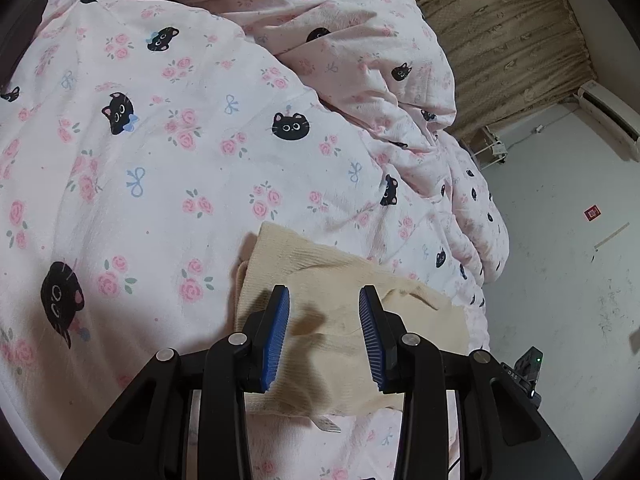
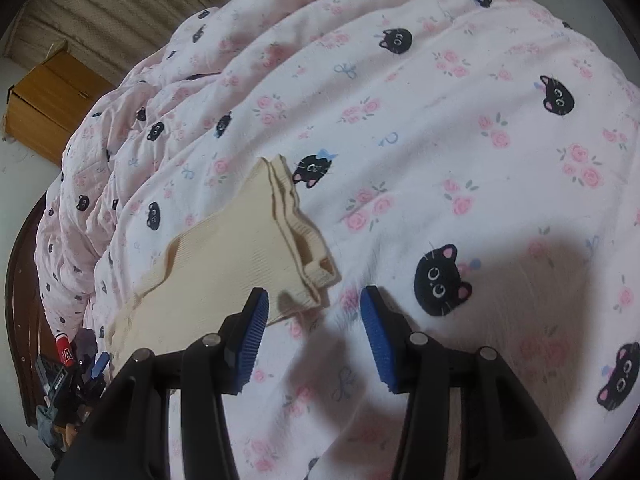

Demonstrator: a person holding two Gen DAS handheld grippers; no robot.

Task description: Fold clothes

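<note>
- A cream ribbed garment (image 1: 352,320) lies on the pink cat-and-rose quilt (image 1: 160,160), close to the quilt's near edge and beside the side that drops to the floor (image 1: 560,240).
- The right wrist view shows the garment (image 2: 224,264) doubled over, with several layered hems stacked along one end; it looks at least partly folded, though one moment cannot say whether more folds are due.
- The left gripper (image 1: 324,336) hangs directly above the garment with its blue-padded jaws spread and nothing between them, probably placed so to reach the cloth.
- The right gripper (image 2: 314,336) hovers over bare quilt (image 2: 440,140) just beside the garment's layered corner, jaws likewise spread and empty.
- A wooden cabinet (image 2: 48,108) stands past the quilt's far corner; its contents are not visible.
</note>
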